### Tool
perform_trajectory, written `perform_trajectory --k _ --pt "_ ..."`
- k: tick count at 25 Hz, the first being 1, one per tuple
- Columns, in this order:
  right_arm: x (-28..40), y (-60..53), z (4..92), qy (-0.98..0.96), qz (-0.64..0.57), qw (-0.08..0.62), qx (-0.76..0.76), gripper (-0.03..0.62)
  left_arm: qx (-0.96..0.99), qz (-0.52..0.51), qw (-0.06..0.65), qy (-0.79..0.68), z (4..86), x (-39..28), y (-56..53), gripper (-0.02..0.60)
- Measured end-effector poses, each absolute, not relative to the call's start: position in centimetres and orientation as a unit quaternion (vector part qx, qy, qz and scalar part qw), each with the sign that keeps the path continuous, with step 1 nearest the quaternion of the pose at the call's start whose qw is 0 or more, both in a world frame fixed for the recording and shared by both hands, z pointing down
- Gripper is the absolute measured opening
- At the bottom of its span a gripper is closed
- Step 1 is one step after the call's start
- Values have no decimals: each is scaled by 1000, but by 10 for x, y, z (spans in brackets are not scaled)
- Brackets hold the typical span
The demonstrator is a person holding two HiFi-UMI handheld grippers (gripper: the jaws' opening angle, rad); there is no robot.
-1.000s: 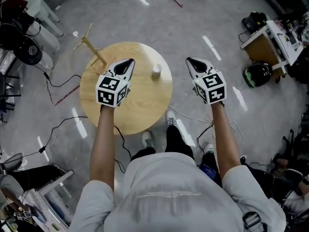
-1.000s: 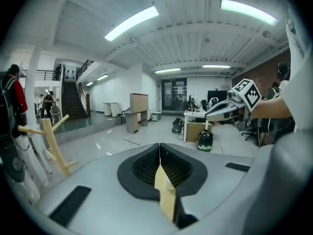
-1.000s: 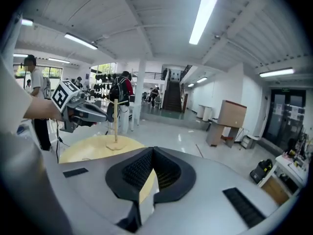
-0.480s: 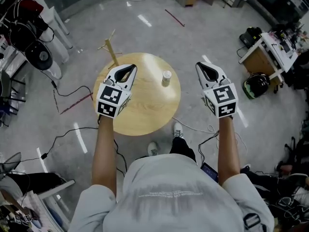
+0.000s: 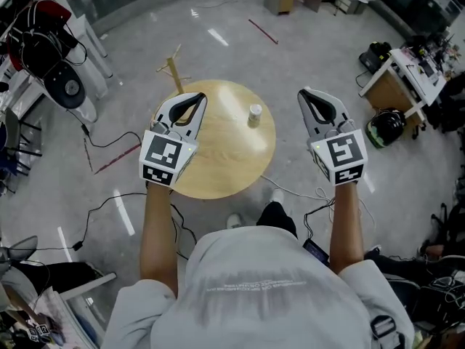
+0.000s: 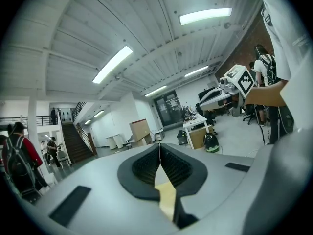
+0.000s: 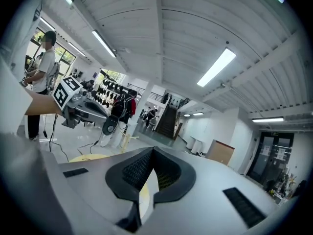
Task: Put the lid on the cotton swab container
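The cotton swab container (image 5: 255,113), a small pale cylinder with a white top, stands upright on the right part of the round wooden table (image 5: 218,158). My left gripper (image 5: 197,97) is held high over the table's left side, shut and with nothing in it. My right gripper (image 5: 304,93) hangs beyond the table's right edge, over the floor, also shut and holding nothing. Both are well above and apart from the container. The left gripper view shows its closed jaws (image 6: 159,147) pointing level into the room. The right gripper view shows the same (image 7: 152,151).
A wooden stick stand (image 5: 174,67) rises from the floor behind the table. Cables (image 5: 109,195) trail across the grey floor at left. A white stand with black gear (image 5: 69,86) is at far left. A desk (image 5: 396,78) and dark bag (image 5: 385,126) are at right.
Both grippers have risen toward the head camera and look larger, still shut. The table and container have shifted right and slightly down in the head view.
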State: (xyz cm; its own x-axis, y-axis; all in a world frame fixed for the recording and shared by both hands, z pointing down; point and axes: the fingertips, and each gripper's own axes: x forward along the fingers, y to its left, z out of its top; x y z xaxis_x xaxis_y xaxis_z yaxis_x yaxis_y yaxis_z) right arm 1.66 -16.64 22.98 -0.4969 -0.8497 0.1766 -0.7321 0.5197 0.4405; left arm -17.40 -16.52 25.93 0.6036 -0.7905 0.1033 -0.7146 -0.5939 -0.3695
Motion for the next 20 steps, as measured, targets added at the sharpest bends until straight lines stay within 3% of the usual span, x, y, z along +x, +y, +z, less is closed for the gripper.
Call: perform_trajectory --k 20 --pt "-1 -149 216 -856 -181 194 444 26 -882 -122 180 418 237 -169 -144 19"
